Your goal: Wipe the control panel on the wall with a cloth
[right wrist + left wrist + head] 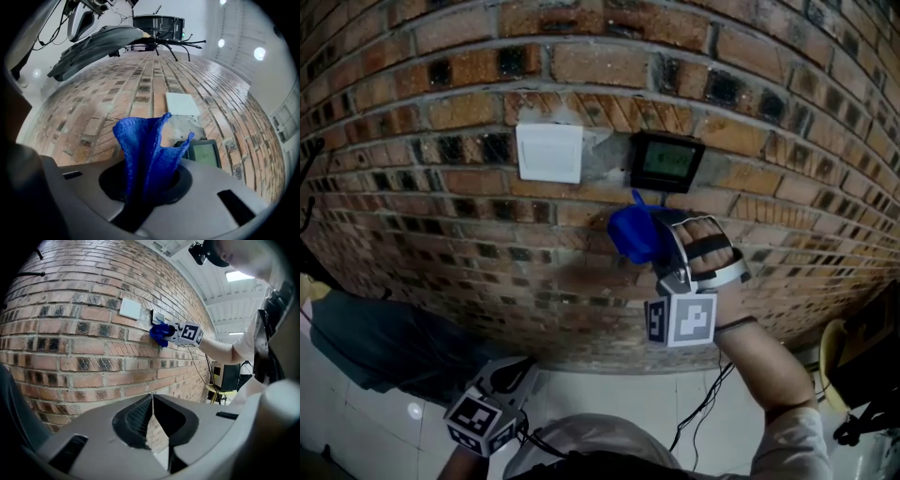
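A small black control panel (666, 161) with a greenish screen is fixed to the brick wall (441, 234); it also shows in the right gripper view as the control panel (204, 153). My right gripper (649, 246) is shut on a blue cloth (635, 232), held just below and left of the panel. The blue cloth (147, 152) stands bunched up between the jaws. From the left gripper view I see the blue cloth (159, 333) against the wall. My left gripper (508, 386) hangs low near the floor, its jaws shut (152, 414) with nothing in them.
A white blank plate (548, 152) sits on the wall left of the panel. A dark grey garment (389, 347) lies at the wall's foot on the left. A black cable (698, 412) trails below my right arm. Dark equipment (867, 375) stands at the right.
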The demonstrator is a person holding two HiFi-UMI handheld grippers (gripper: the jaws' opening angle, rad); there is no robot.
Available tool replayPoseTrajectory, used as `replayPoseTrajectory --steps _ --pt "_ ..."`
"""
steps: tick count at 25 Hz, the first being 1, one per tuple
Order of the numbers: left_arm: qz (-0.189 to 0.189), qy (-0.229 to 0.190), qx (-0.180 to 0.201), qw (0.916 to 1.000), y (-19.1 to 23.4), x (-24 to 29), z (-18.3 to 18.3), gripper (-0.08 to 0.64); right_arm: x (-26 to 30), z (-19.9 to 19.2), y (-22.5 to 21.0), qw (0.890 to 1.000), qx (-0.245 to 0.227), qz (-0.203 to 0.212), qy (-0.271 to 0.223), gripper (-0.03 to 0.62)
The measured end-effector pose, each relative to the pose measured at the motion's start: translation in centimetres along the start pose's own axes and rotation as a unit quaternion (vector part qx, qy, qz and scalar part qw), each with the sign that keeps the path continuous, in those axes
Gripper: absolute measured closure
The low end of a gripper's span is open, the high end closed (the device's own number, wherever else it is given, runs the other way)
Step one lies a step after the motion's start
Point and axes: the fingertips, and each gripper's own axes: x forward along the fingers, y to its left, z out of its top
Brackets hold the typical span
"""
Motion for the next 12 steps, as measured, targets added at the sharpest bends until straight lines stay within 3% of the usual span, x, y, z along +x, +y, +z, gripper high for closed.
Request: replayPoseTrajectory --steps 3,9,12 --pt "0.001 -0.002 -0.006 1.0 0.2 -0.3 -0.1 0.556 -1.1 0.4 -1.7 1.0 0.009 -0.007 -0.009 0.506" --pt "-0.003 -0.004 -0.004 1.0 0.2 -0.2 0.0 0.557 -3.8 1.0 -12.0 0.994 0.027 -0.103 -0.023 0.506" --pt "-0.004 -0.004 -0.002 1.0 0.1 -0.2 -0.1 0.556 -3.2 0.2 -14.5 0.992 0.029 -0.12 -0.01 0.506"
